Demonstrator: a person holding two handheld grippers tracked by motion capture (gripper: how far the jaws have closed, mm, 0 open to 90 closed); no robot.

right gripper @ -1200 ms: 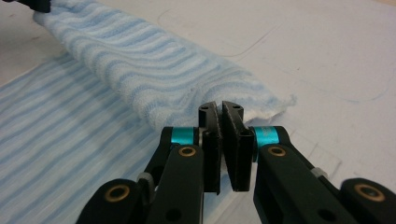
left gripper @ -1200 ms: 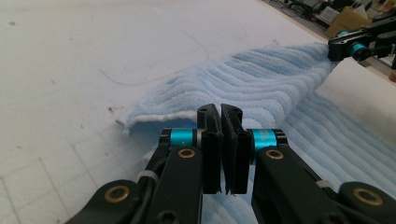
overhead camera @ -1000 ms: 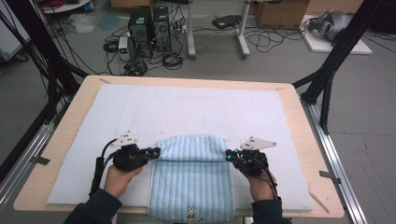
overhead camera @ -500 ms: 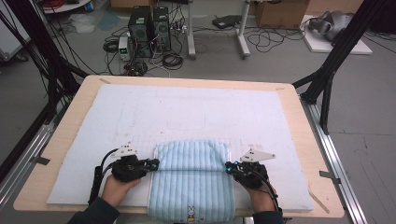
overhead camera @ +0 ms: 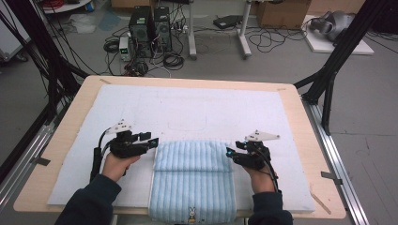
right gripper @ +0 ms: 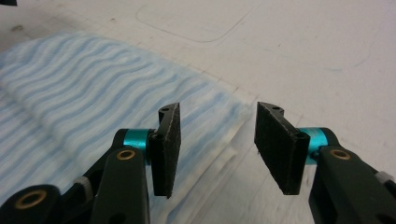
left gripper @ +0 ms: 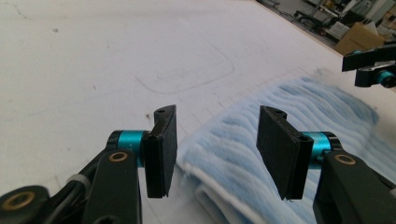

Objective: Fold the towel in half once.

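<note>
While both fingers [left gripper: 161, 149] have just opened, nothing held, the towel [overhead camera: 195, 180] overhangs the table [overhead camera: 70, 110] edge.

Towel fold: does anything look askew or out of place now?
Slightly. The blue striped towel hangs over the table's near edge, and its folded-over flap looks a bit uneven at the corners. Both the left gripper and the right gripper are open, just released.

No legible text; rabbit emblem [overhead camera: 192, 212] on towel [overhead camera: 192, 180]

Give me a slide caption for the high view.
Both tools, left and right, jaws just opened, flank the folded blue striped towel on the white mat.
</note>
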